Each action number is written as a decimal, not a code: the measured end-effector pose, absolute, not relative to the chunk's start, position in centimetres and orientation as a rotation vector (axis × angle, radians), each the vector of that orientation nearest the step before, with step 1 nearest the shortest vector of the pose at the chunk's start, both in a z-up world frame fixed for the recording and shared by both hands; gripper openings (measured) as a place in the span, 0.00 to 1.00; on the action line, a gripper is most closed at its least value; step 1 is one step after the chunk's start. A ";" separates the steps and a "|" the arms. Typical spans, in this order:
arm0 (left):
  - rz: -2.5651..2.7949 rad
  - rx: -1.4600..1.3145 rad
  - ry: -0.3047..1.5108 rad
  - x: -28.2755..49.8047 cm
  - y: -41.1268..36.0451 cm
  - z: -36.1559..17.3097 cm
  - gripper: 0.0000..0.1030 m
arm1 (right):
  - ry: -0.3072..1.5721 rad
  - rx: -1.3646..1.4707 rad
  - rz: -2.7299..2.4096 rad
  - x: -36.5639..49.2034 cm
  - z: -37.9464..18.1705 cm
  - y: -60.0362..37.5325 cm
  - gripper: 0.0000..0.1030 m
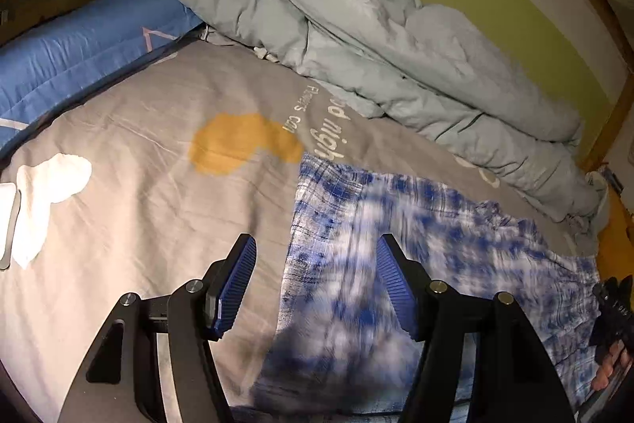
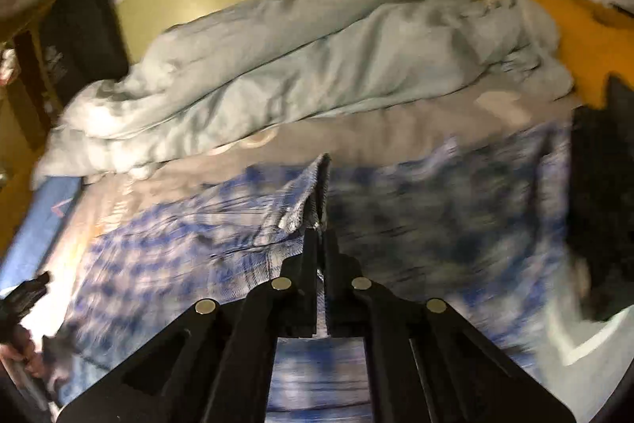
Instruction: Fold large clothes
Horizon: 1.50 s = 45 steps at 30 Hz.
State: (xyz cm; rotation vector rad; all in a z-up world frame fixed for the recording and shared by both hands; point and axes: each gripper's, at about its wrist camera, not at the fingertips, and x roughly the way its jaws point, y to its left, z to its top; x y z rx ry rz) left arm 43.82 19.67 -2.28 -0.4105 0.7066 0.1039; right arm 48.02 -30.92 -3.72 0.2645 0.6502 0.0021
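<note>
A blue-and-white plaid garment (image 1: 455, 264) lies spread on the grey bed sheet (image 1: 158, 185). My left gripper (image 1: 316, 240) hangs open just above the garment's left edge, with nothing between its blue pads. In the right wrist view the garment (image 2: 178, 236) is blurred. My right gripper (image 2: 321, 224) is shut on a raised fold of its cloth (image 2: 313, 185), which stands up between the fingertips. A person's hand (image 1: 610, 371) on the right tool shows at the left wrist view's right edge.
A bunched grey-green duvet (image 1: 356, 26) runs along the far side of the bed against a green wall. A blue pillow (image 1: 79, 46) lies at the far left. A dark shape (image 2: 602, 205) and an orange cloth (image 2: 570, 26) sit at the right.
</note>
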 end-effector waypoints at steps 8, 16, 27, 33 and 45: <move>0.127 -0.367 0.803 45.2 19.1 -4.2 0.63 | 0.893 0.237 -0.063 52.4 -9.5 -31.9 0.02; 0.074 -0.368 0.757 45.1 18.3 -4.2 0.63 | 0.798 0.214 -0.076 51.0 -7.7 -32.6 0.41; 0.013 -0.292 0.587 42.9 15.7 -0.3 0.64 | 0.639 0.180 -0.049 49.2 -3.4 -31.8 0.50; 0.004 -0.231 0.584 43.0 14.1 -0.2 0.73 | 0.623 0.226 -0.125 48.1 -1.5 -35.6 0.48; 0.051 -0.174 0.613 43.6 13.0 -1.7 0.84 | 0.661 0.615 -0.246 49.3 -7.0 -49.4 0.36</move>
